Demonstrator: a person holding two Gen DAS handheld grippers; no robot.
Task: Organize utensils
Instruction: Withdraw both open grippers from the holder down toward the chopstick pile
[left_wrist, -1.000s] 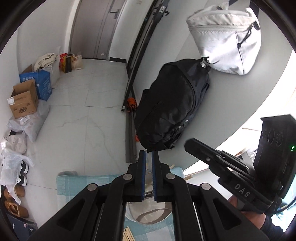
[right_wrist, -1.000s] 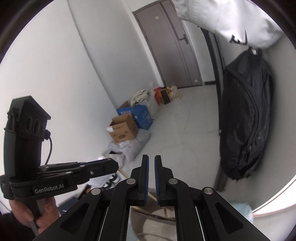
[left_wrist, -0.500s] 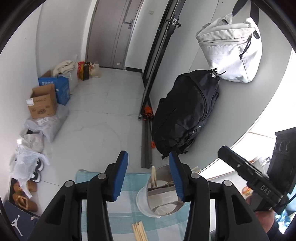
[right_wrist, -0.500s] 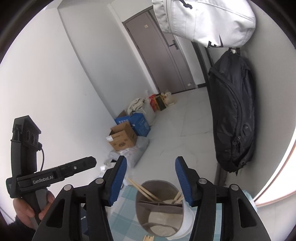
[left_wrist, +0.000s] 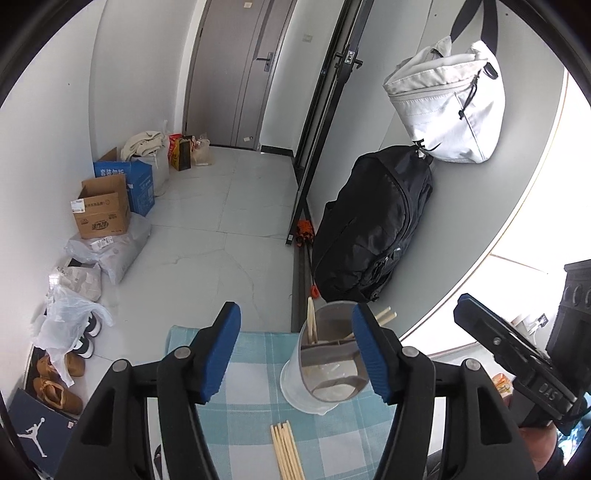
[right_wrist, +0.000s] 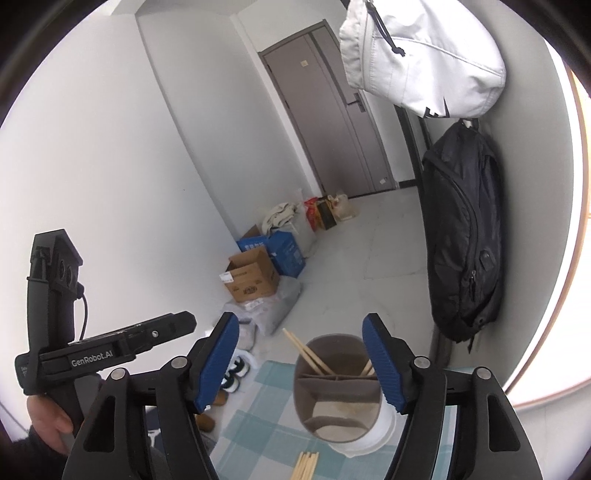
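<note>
A grey and white utensil holder (left_wrist: 327, 363) (right_wrist: 338, 391) stands on a blue checked cloth (left_wrist: 240, 417) (right_wrist: 255, 417), with wooden chopsticks (right_wrist: 308, 354) leaning inside it. More loose chopsticks (left_wrist: 286, 452) (right_wrist: 306, 465) lie flat on the cloth in front of the holder. My left gripper (left_wrist: 297, 352) hovers above the cloth; its jaws are opening, with nothing gripped. My right gripper (right_wrist: 301, 363) hangs above the holder, jaws also opening and nothing between the pads. Each gripper shows in the other's view, held by a hand (right_wrist: 48, 421).
A black backpack (left_wrist: 373, 225) and a white bag (left_wrist: 447, 110) hang on the wall to the right. Cardboard boxes (left_wrist: 101, 210), plastic bags and shoes (left_wrist: 55, 387) line the floor at the left. A grey door (left_wrist: 236, 70) stands at the far end.
Both grippers went from shut to wide apart. Both views have tilted down, bringing the holder, the cloth and the loose chopsticks into sight.
</note>
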